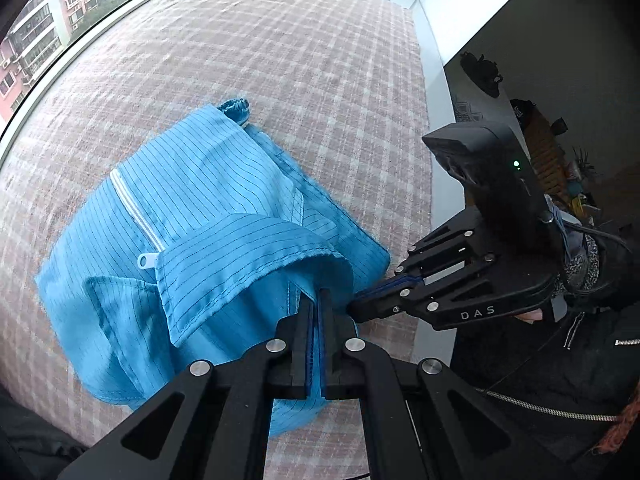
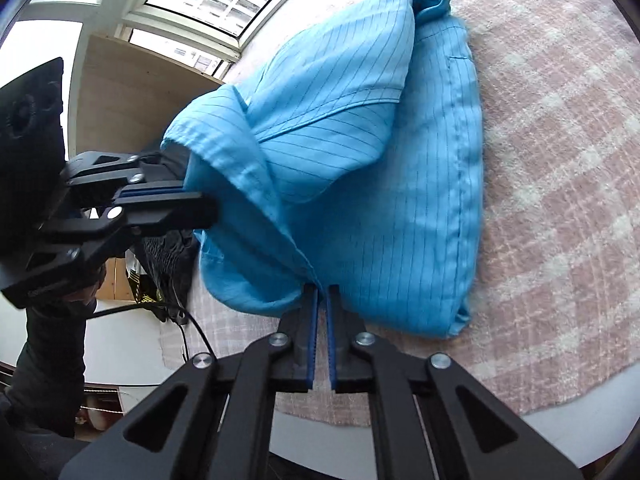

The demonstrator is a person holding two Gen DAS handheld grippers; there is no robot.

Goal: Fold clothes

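Both grippers, left [image 1: 317, 300] and right [image 2: 322, 292], pinched the blue jacket's [image 1: 192, 216] collar end near the blanket's [image 1: 280, 60] front edge, mid-fold; next, carry it over evenly.

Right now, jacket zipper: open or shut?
Shut along the part in view: the zipper teeth meet up the jacket front, pull at the collar end.

Daylit windows [image 1: 60, 8] face apartment blocks beyond a pink plaid blanket [image 1: 300, 60].

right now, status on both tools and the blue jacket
Left tool shut on blue jacket edge. Right tool shut on it alongside. Jacket half-folded on pink checked blanket. Nothing in the way.
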